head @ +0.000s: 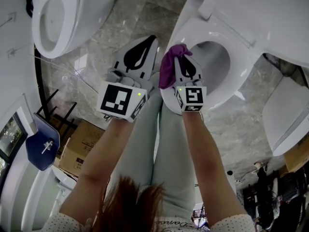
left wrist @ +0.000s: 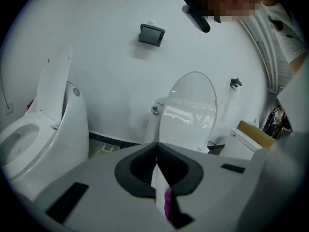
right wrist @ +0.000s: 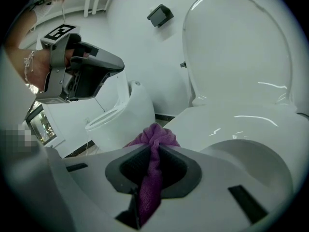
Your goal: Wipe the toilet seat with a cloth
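Observation:
A white toilet fills the right of the head view, its seat down and its lid raised. My right gripper is shut on a purple cloth over the seat's front-left rim; contact with the rim cannot be told. In the right gripper view the cloth bunches out past the right gripper, with the seat and lid just beyond. My left gripper hovers beside it on the left, over the floor, jaws shut with nothing held. The left gripper faces the wall.
A second toilet stands at the upper left, with marble floor between the two. A cardboard box and a blue object lie at the lower left. Another white fixture sits at the right. The person's legs are below the grippers.

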### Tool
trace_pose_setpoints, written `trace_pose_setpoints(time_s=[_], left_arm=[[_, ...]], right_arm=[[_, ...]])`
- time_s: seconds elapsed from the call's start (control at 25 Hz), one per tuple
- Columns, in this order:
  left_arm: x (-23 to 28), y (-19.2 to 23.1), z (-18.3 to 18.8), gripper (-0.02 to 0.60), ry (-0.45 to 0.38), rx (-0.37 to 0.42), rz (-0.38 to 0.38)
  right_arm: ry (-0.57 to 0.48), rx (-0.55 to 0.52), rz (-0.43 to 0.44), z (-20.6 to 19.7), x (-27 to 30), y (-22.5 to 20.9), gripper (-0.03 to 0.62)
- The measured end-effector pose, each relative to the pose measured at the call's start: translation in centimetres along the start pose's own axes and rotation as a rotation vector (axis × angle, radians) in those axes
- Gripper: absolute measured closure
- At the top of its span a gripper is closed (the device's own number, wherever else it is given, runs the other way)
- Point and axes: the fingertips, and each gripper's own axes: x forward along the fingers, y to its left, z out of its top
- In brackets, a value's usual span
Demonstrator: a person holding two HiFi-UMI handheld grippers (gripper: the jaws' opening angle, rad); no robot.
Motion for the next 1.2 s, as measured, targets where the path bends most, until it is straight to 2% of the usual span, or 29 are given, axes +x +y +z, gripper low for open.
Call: trace_pose_setpoints(time_s=[0.44, 1.2], left_arm=[[0.0, -0.1, 1.0, 0.577, -0.018, -0.001, 0.021], [-0.1, -0.1, 1.1, 0.577, -0.022, -0.019, 0.011]], right_arm=[[-0.006, 0.065, -0.023, 1.2, 1.0, -1.8, 0.525], [0.000, 0.085, -0.053, 3.1, 2.1, -3.9, 0.523]])
